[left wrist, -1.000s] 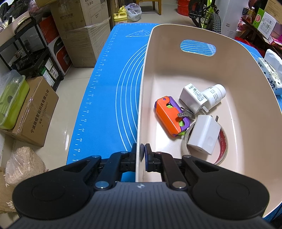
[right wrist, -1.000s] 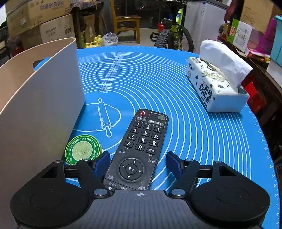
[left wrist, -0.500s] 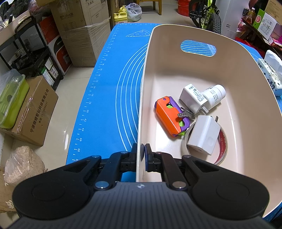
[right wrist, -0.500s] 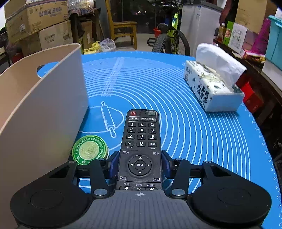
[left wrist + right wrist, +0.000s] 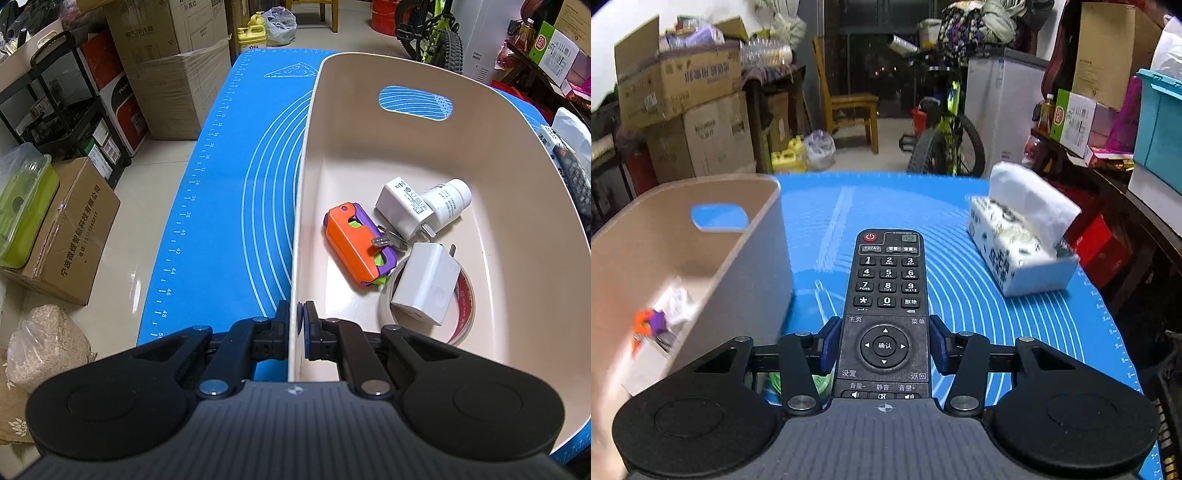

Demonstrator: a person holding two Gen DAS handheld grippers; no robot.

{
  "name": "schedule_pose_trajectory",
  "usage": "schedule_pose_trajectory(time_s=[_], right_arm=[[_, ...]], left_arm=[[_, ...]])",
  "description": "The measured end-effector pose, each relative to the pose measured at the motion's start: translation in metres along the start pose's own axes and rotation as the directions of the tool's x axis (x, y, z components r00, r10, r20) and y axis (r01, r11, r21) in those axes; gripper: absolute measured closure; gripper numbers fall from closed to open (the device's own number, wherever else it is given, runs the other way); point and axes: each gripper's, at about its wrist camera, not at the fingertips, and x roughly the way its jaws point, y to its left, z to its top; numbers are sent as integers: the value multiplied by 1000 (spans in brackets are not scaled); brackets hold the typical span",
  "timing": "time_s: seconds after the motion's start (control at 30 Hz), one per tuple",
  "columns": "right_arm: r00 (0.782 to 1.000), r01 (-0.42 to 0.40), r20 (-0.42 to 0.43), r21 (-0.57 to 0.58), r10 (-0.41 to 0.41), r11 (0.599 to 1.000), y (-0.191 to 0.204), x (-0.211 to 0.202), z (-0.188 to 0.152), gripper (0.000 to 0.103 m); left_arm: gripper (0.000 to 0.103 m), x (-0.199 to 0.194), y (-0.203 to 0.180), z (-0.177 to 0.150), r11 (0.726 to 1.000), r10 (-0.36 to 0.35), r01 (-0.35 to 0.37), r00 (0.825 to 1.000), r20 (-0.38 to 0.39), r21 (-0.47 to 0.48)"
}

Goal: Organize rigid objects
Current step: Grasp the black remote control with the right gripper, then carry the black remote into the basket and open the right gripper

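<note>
Left tool (image 5: 297, 320): clenched on the near wall of the beige bin (image 5: 517, 229) — one finger outside the wall, one inside, with the thin rim pinched between the pads.
Right tool (image 5: 884, 345): grasping the black remote control (image 5: 886, 291) by its lower half; the blue pads press on both long edges, at the level of the round navigation ring.
Remote control: keypad up, power button at the far end, pointing away from the camera. It is lifted off the blue mat (image 5: 997, 314) and sits roughly level, with the far end in the air.
Bin: stands on the blue mat that covers the desk, handle cut-out in the far wall. From the right wrist view it is to the left of the remote, near but apart (that side of the view is motion-blurred).
Bin contents: an orange and purple toy (image 5: 360, 245) with a green insert, a white plug adapter (image 5: 404, 206) touching a white cylindrical piece (image 5: 448, 199), a second white charger (image 5: 426, 282) lying on a roll of tape (image 5: 465, 314). All are gathered on the bin floor.
Green tin (image 5: 775, 380): only a sliver shows, under the right tool's left finger, down on the mat.
Tissue pack (image 5: 1019, 240): on the mat to the right of the remote, well apart, a white tissue standing out of its top.
Surroundings: cardboard boxes, a wooden chair and a bicycle on the floor beyond the desk.
</note>
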Motion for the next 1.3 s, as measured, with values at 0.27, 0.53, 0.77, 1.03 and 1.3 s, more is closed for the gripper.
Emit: schedule_pose_trajectory(time_s=[0.27, 0.53, 0.77, 1.03, 1.3], right_arm=[[992, -59, 115, 11, 57, 998, 4, -39, 33, 48], [972, -182, 131, -94, 194, 979, 52, -55, 58, 48], [961, -270, 6, -204, 278, 941, 112, -31, 64, 48], [952, -300, -139, -257, 272, 919, 151, 8, 57, 48], [935, -306, -270, -295, 228, 905, 173, 40, 50, 48]], left_arm=[[92, -1, 0, 0, 1000, 3, -3, 1000, 0, 2], [92, -1, -2, 0, 1000, 8, -8, 1000, 0, 5], [93, -1, -2, 0, 1000, 6, -6, 1000, 0, 4], [93, -1, -1, -1, 1000, 0, 0, 1000, -1, 2], [94, -1, -1, -1, 1000, 0, 0, 1000, -1, 2]])
